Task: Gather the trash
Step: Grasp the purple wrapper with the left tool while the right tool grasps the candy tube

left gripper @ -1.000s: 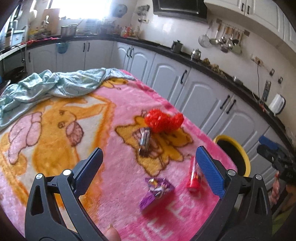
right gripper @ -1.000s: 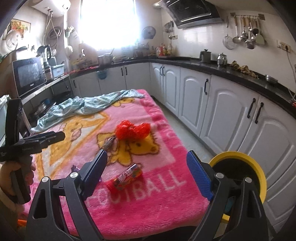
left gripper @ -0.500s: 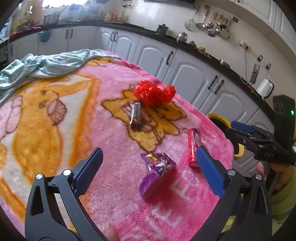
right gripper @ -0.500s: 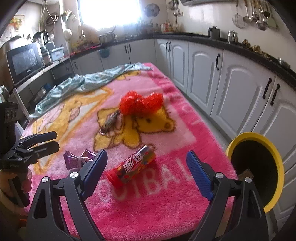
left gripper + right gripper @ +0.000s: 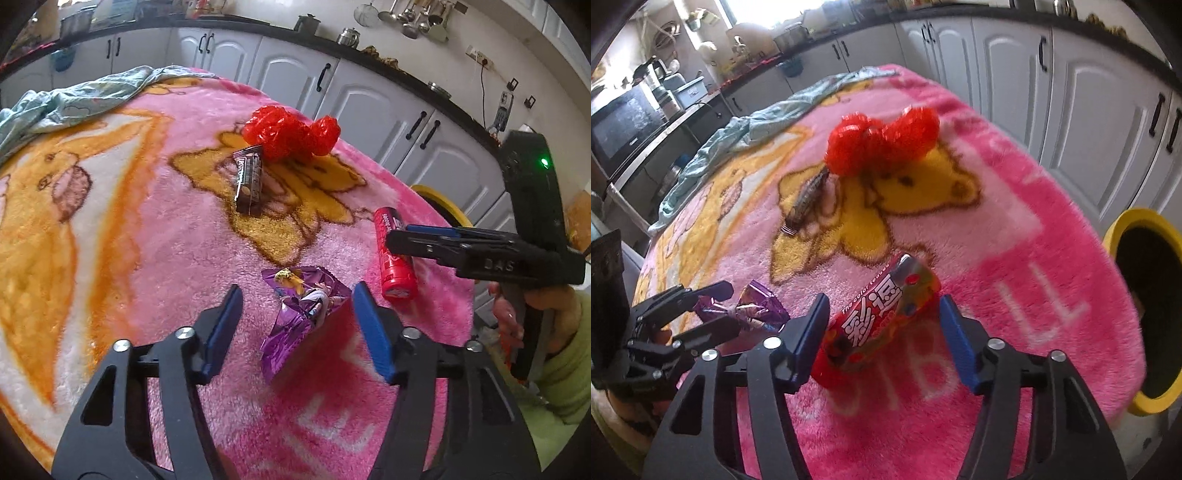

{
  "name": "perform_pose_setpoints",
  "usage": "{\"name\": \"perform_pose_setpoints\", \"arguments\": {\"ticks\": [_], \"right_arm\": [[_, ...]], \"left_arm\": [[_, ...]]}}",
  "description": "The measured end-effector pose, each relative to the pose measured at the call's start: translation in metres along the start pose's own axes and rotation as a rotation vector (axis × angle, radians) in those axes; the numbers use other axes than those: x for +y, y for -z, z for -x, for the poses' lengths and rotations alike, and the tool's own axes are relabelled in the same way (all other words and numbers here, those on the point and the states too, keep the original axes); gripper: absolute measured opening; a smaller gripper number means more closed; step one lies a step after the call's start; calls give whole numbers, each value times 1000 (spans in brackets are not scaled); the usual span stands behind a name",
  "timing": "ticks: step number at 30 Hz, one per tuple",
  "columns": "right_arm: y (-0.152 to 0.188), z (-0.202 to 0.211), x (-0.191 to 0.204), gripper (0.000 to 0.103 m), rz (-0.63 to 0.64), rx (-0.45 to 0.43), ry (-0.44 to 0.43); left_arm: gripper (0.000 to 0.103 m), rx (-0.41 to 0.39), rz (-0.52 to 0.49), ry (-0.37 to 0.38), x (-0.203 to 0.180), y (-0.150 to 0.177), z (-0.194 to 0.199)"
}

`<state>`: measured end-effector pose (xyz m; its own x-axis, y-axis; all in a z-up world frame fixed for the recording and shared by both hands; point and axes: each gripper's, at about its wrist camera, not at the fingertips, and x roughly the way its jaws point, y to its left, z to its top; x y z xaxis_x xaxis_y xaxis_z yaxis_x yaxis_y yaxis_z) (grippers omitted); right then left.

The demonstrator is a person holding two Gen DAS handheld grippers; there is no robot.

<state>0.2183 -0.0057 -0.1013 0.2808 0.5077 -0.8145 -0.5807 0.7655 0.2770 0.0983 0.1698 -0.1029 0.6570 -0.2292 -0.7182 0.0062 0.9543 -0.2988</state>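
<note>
My left gripper [image 5: 295, 325] is open around the purple wrapper [image 5: 303, 314] on the pink blanket [image 5: 177, 258]; I should close low. My right gripper [image 5: 881, 325], also open, frames the red candy tube [image 5: 882, 317]; squeeze its middle.

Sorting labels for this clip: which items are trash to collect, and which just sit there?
Job: purple wrapper, red tube, brown bar wrapper, red plastic bag, yellow bin.
Lying about: blue cloth, pink blanket.
</note>
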Motion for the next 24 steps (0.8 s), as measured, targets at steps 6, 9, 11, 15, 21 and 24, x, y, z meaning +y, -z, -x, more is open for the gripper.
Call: {"name": "perform_pose_setpoints", "arguments": {"ticks": [6,9,11,15,21,24], "right_arm": [[1,-8,4,40,-21,15,-36],[2,-9,10,30,15,18,-26],[4,-8,12,29,39,11,-8],[6,1,12,29,60,-18,7],[5,32,-4,29,54,-94,28],[4,51,-16,29,34,-136,39]], "left_arm": [[29,37,-21,11,-4,3,-9],[26,47,-39,5,-7,3,-10],[24,51,-48,4,-10,4,-10],[21,42,-69,-4,-17,3,-7],[21,1,-105,9,-40,-9,0],[21,-22,-124,16,-53,-18,2]]}}
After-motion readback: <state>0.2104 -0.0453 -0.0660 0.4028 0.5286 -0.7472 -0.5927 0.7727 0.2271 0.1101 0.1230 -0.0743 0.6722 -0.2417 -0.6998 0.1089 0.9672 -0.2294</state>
